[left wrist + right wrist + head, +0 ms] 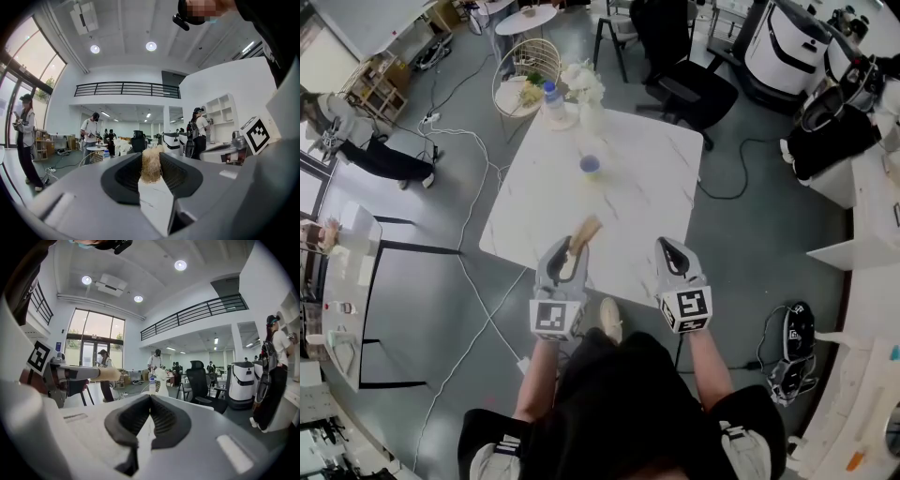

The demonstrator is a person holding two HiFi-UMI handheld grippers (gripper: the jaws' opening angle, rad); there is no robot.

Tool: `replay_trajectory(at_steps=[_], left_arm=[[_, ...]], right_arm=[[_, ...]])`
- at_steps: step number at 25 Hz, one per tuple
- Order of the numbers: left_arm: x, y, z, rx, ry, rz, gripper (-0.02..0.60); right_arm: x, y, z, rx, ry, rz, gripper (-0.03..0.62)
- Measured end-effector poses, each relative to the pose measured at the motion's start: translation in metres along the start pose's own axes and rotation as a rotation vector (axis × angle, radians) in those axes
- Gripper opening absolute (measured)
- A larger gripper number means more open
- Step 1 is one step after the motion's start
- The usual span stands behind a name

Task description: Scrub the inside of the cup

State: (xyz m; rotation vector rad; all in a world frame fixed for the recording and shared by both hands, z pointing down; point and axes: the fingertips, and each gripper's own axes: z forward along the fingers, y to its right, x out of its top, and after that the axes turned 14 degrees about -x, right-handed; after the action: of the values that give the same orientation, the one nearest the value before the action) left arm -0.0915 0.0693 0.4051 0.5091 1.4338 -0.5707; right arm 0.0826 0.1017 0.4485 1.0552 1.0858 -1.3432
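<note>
**Scrubber gripped, cup not yet reached**

The cup (pixel 590 165) stands upright mid-desk (pixel 647 211), well apart from both tools, with nothing steadying it. The left tongs (pixel 569 247) pinch a tan fibrous scrubber (pixel 585 231), which juts forward toward the cup, ready to go inside. The right tongs (pixel 667 249) are pressed together and empty, probably free to brace the cup.

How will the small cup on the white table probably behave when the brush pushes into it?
The cup looks small and stands free on the smooth table, so it is probably light and may slide or tip. Nothing holds it now; the brush alone would likely push it away.
</note>
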Motion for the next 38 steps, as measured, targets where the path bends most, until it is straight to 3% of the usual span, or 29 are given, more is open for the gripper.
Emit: replay_trajectory(at_steps=[9,18,24,38], left_arm=[[-0.007,-0.056,0.008,0.027,0.023,-0.007,0.123],[-0.015,-0.086,0.020,0.083,0.002,-0.034,0.123],[-0.022,-0.092,0.042,0.125,0.013,-0.039,0.123],[-0.056,-0.119,0.068,0.327,-0.041,-0.100,0.123]], right_arm=[[0.011,-0.019,0.056,0.018,-0.002,-0.030,0.005],[0.006,-0.025,0.093,0.061,-0.033,-0.056,0.005],[0.007,-0.017,0.127,0.130,-0.032,-0.071,0.005],[-0.012,-0.025,0.210,0.345,-0.082,-0.141,0.005]])
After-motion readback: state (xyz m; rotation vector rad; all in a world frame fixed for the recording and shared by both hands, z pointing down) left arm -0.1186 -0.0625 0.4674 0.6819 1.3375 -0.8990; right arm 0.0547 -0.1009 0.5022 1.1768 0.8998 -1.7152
